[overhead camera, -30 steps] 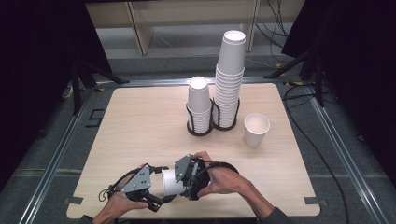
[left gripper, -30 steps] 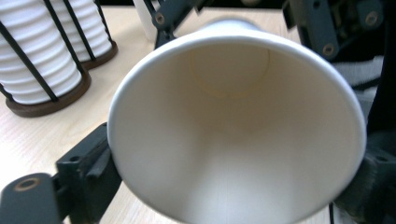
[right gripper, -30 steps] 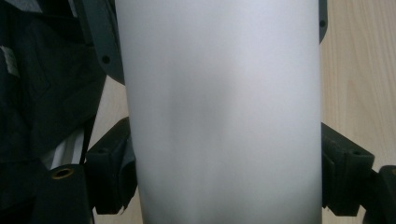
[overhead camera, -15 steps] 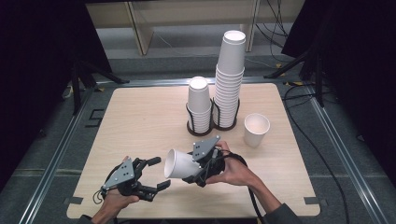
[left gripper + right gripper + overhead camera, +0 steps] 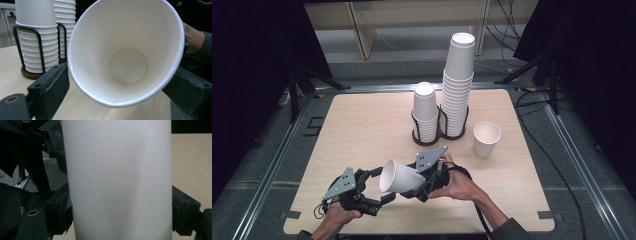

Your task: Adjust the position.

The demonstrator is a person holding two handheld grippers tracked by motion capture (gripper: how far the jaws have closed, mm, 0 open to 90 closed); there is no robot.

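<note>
Right claw (image 5: 412, 184) pinches the paper cup (image 5: 398, 177) sideways above the tabletop (image 5: 362, 125) at six o'clock, mouth toward nine; left claw (image 5: 379, 186) spread, empty; probably best: grip gently, avoiding crushing the wall.

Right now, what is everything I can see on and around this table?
Paper cup stacks: two, white, a short one and a tall one, far centre of the table.
Wire holder: one, black on a dark round base, around both stacks.
Loose paper cup: one, white, upright, right of the holder.
Held paper cup: one, white, on its side, mouth toward the left claw.
Table: one, pale wood.
Right claw: black, shut on the held paper cup.
Left claw: black, open, jaws either side of the cup's rim.
</note>
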